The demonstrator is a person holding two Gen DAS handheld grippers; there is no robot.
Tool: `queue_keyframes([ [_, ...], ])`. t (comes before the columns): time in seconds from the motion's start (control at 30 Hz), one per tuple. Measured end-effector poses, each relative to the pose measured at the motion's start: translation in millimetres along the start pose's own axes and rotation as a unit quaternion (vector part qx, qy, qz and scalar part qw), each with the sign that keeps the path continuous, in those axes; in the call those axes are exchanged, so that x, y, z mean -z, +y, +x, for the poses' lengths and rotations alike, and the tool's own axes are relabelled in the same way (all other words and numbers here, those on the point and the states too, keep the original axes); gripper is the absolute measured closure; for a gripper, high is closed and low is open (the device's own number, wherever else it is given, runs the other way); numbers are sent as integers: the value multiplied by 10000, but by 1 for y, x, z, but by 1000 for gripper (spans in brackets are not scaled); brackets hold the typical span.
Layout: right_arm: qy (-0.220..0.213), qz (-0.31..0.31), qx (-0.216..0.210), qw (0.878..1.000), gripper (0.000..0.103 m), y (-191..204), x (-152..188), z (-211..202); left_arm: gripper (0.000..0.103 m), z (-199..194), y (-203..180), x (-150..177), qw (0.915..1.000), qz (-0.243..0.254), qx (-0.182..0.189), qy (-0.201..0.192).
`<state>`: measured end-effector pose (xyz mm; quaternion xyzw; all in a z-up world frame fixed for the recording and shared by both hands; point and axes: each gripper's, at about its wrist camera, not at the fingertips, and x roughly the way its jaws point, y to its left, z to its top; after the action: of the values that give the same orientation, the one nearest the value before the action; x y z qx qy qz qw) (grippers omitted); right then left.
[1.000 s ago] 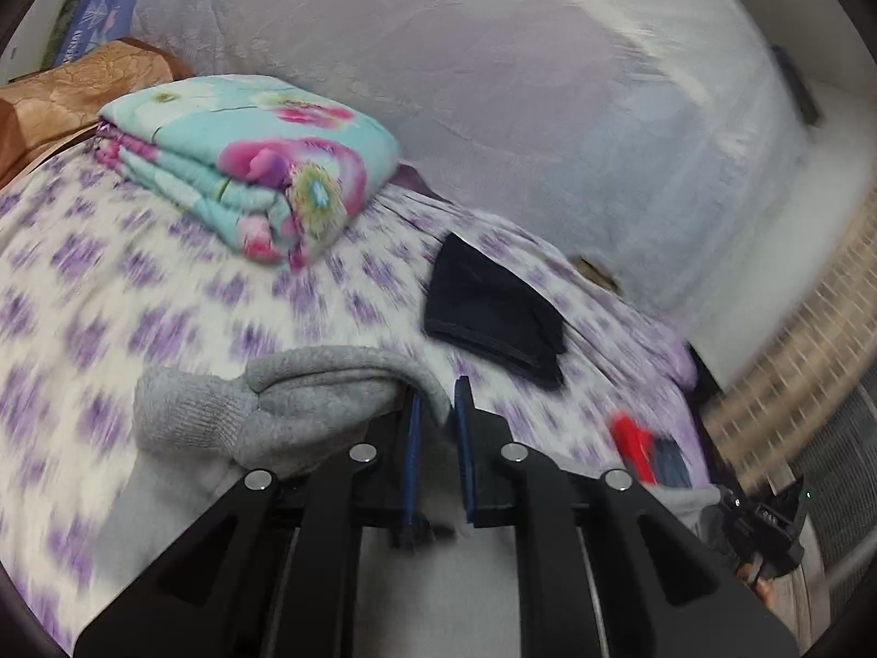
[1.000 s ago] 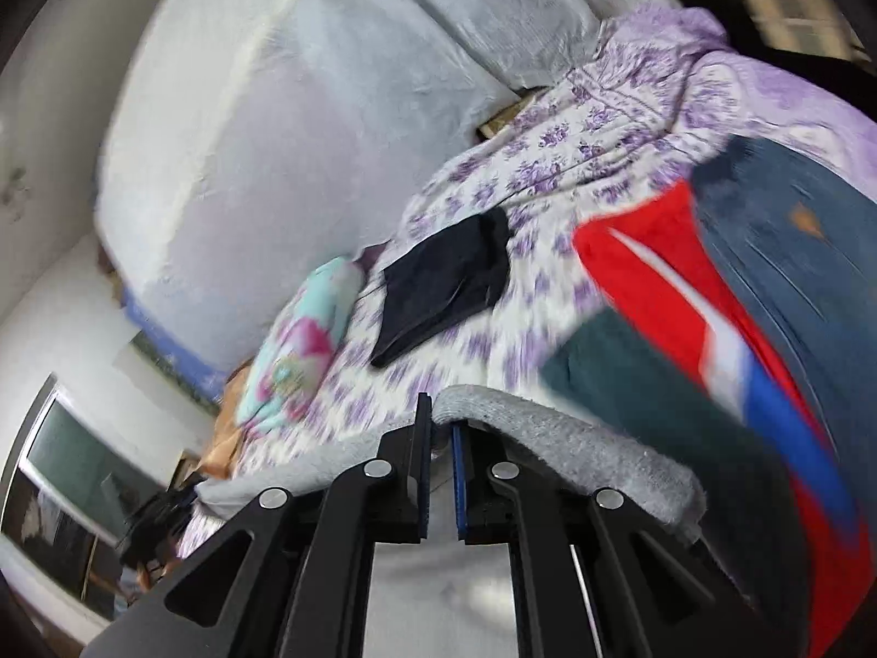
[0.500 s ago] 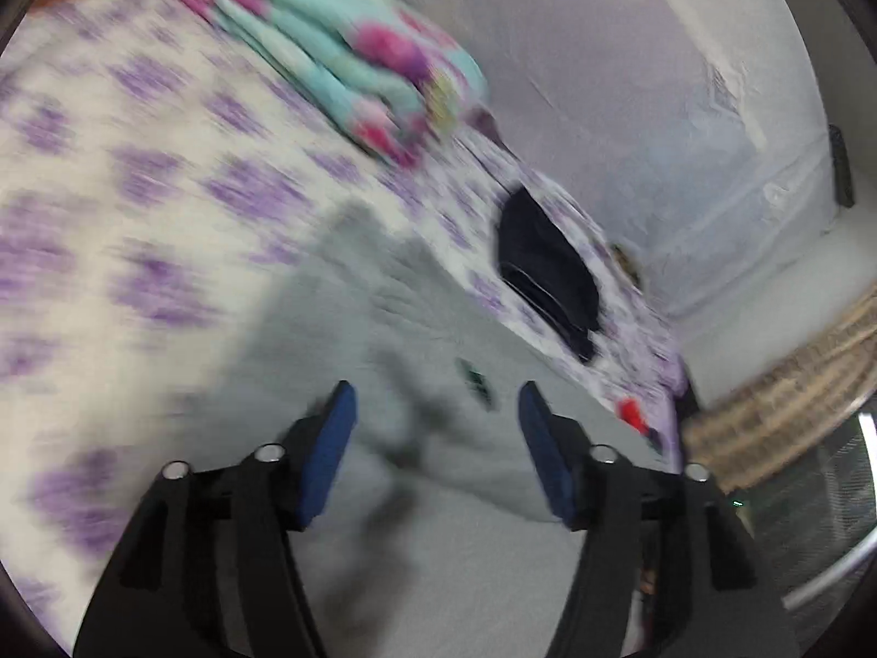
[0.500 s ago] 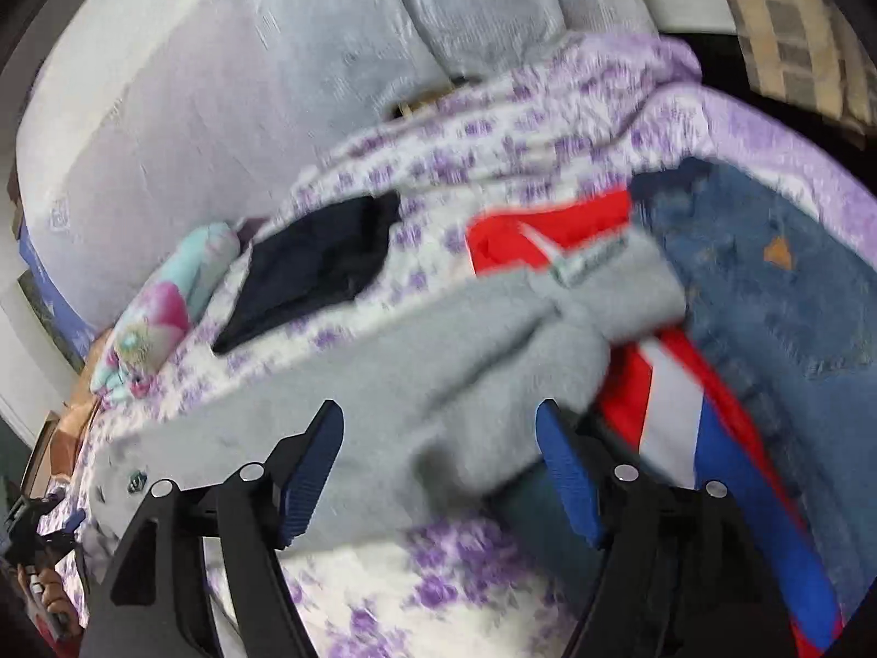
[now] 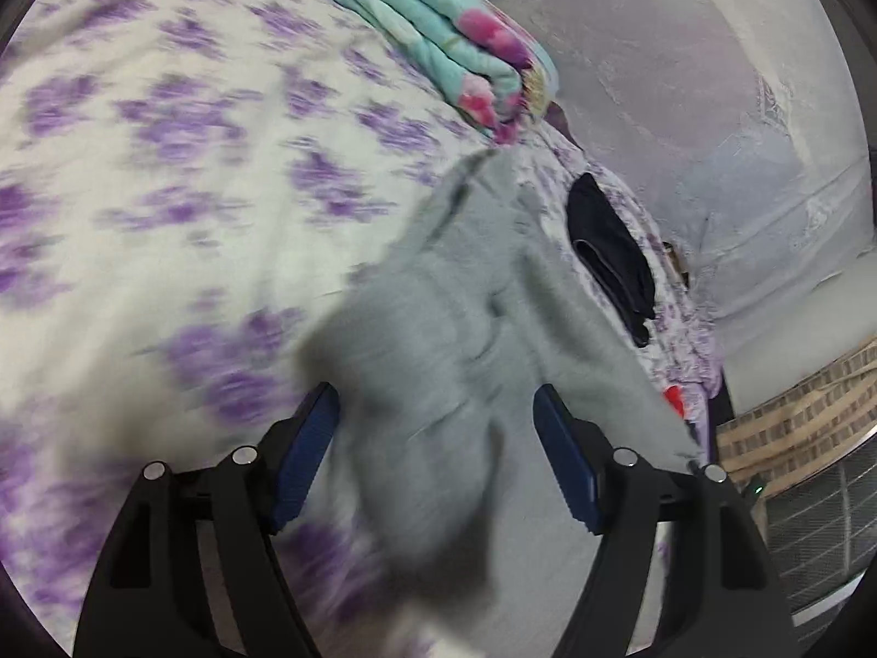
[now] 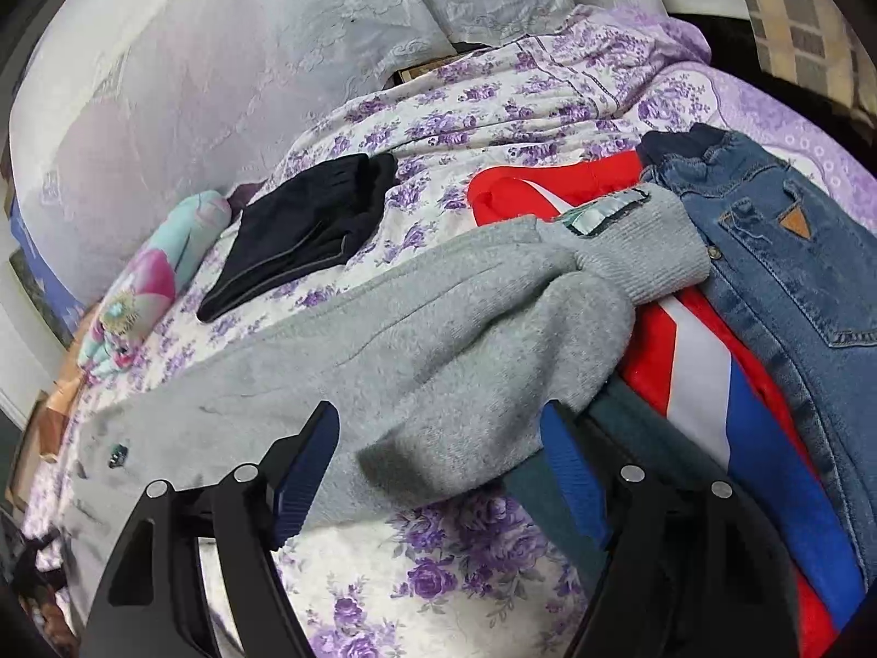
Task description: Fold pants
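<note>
Grey fleece pants (image 6: pixel 438 329) lie stretched across the purple-flowered bed sheet (image 6: pixel 438 576). Their ribbed end (image 6: pixel 641 257) rests on a red, white and blue garment (image 6: pixel 707 362). My right gripper (image 6: pixel 438 406) hangs just over a bulging fold of the pants. Its jaws are opening, and the blue pads stand clear of the cloth. In the left wrist view the other end of the grey pants (image 5: pixel 466 301) lies blurred between the jaws of my left gripper (image 5: pixel 436 392). These jaws are also opening, with neither pad pressing the cloth.
A folded dark garment (image 6: pixel 307 230) lies farther back on the bed. A folded floral quilt (image 5: pixel 438 38) sits by the white netting (image 5: pixel 685 82). Blue jeans (image 6: pixel 795 274) and a dark green garment (image 6: pixel 630 417) lie at the right.
Both grippers were shut on the grey pants, held up. They have since come down and opened, and the pants have dropped onto the bed.
</note>
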<state>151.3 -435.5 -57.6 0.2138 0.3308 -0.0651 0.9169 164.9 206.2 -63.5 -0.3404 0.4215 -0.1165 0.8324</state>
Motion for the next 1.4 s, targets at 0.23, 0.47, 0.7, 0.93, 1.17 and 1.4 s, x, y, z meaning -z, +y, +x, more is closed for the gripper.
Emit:
queue_keyframes([
  [0.23, -199, 226, -164, 9994, 26, -8, 0, -10, 77, -8, 8, 7, 9994, -74, -75, -336],
  [0.47, -255, -353, -613, 9972, 26, 23, 5, -23, 74, -45, 3, 18, 9982, 167, -265, -514],
  [0.7, 552, -1543, 807, 9832, 25, 65, 28, 25, 65, -73, 22, 21, 9966, -201, -386, -697],
  [0.93, -185, -2132, 1011, 9716, 14, 111, 25, 11, 36, -65, -63, 18, 9912, 990, -520, -703],
  [1.17, 383, -1327, 548, 9889, 10, 75, 16, 22, 18, 73, -99, -1, 9696, 1937, -1496, -27],
  [1.4, 717, -709, 1028, 9896, 3, 23, -4, 44, 4, 95, -109, 30, 9311, 2928, -2140, -376],
])
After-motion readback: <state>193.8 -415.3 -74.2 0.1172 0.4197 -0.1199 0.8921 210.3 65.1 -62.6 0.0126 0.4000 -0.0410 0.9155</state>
